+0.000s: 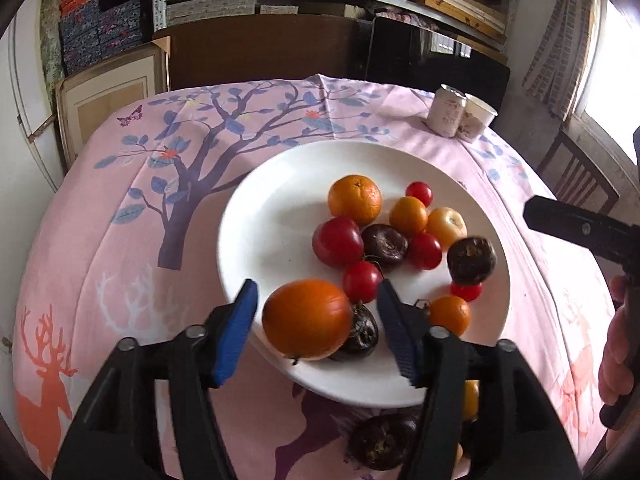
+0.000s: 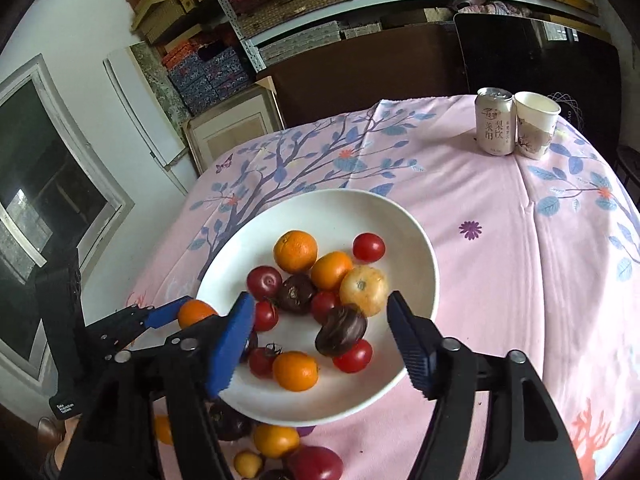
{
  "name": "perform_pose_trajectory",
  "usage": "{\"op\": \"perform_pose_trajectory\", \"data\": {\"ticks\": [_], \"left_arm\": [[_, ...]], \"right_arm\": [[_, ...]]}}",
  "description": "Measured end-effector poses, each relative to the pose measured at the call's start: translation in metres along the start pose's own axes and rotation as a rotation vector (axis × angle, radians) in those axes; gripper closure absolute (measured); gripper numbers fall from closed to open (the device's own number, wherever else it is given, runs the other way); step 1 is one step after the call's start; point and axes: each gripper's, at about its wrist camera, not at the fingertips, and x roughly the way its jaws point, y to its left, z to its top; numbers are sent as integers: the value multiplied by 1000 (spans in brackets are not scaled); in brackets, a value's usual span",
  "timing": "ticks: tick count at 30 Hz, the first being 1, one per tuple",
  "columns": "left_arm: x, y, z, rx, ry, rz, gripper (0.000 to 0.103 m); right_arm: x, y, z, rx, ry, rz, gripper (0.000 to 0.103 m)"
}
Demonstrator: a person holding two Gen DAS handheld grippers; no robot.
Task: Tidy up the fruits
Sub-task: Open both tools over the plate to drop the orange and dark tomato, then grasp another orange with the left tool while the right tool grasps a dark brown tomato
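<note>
The left claw [image 1: 316, 300] stood open over the near rim of the white plate [image 1: 256, 216]. A large orange [image 1: 306, 318] sat between its blue pads [image 1: 236, 332], touching neither, and partly hid a dark fruit [image 1: 362, 334] behind it. The right claw [image 2: 320, 312] was open too, with a dark oval fruit [image 2: 341, 331] between its pads, long axis tilted up to the right; whether it rested on the plate could not be told.

On the plate I counted four oranges, a pale yellow fruit [image 2: 364, 290], about six red fruits and three dark ones; some overlapped, so the count is rough. More fruit [image 2: 276, 440] lay on the pink-clothed counter [image 2: 500, 240] before the plate, half hidden by the claw arms. One can [image 2: 494, 122] and one paper cup [image 2: 534, 124] stood touching at the far edge.
</note>
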Motion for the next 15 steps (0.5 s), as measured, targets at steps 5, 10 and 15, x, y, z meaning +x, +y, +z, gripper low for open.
{"op": "perform_pose_trajectory", "data": {"ticks": [5,10,15], "left_arm": [[-42,14,-17,-48,-59,-44,25],[-77,5,-68,91,-41,-7,24],[-88,8,-118,179,17,13,24]], "right_arm": [[-23,3,-21,-39,-8,-9,32],[-53,-4,-76,-51,-16,26,32],[-58,-19,-128,-38,-22,21,31]]}}
